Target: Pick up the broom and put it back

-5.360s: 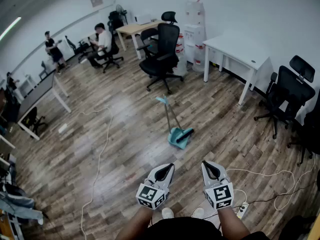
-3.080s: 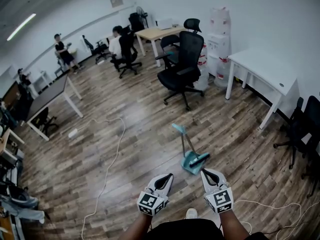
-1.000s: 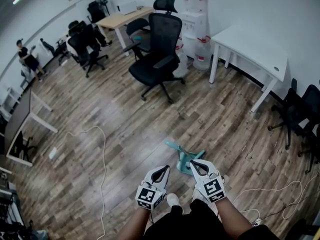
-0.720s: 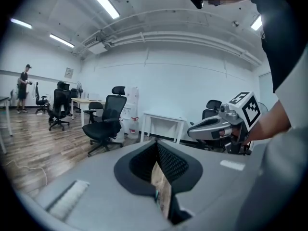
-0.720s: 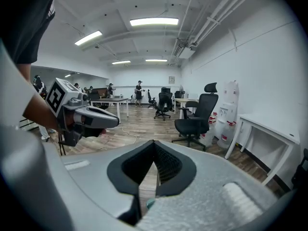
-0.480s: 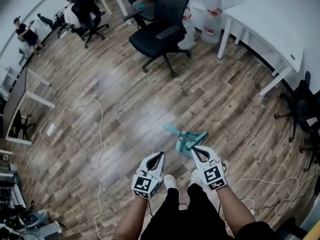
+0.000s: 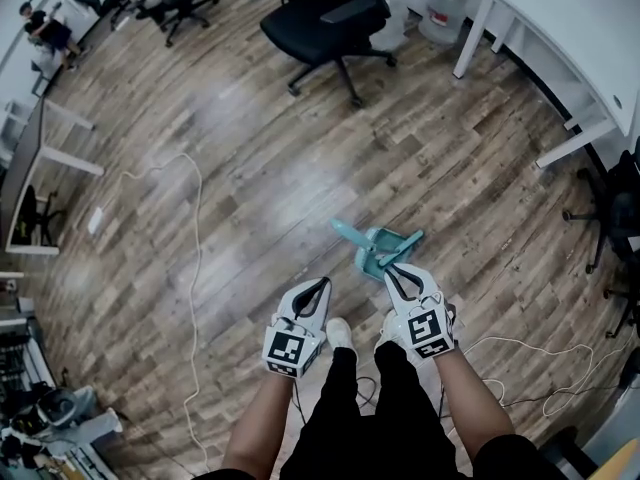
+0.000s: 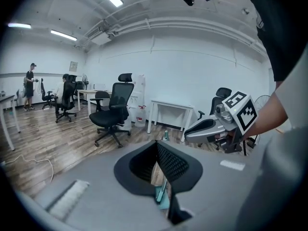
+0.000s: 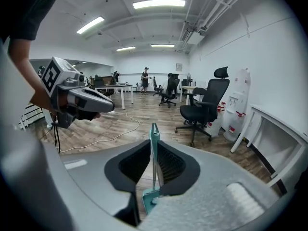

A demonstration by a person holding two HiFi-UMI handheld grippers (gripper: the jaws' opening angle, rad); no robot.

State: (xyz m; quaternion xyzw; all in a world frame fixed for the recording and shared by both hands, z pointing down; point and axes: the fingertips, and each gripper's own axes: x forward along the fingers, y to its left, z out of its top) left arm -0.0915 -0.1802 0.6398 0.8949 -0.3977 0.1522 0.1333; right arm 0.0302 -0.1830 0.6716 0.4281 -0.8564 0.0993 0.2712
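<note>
A teal broom clipped upright in its teal dustpan (image 7: 378, 255) stands on the wood floor just ahead of my feet, with the handle's top (image 7: 345, 231) pointing toward me. My right gripper (image 7: 398, 271) hangs right over the set. In the right gripper view its jaws (image 9: 154, 143) are opening, and the broom handle (image 9: 154, 155) shows in the narrow gap between them without being pressed. The dustpan (image 9: 148, 199) lies below. My left gripper (image 7: 322, 284) is to the left of the set, apart from it, with its tips (image 8: 157, 142) together and nothing held.
A black office chair (image 7: 335, 13) stands farther ahead, and a white desk (image 7: 565, 38) is at the right. A white cable (image 7: 192, 218) runs across the floor on the left. More cables (image 7: 520, 353) lie at the right near another chair (image 7: 610, 203).
I have walked up to the broom set and the view has tipped down. Both grippers have sunk toward it. The right jaws have parted around the handle.
</note>
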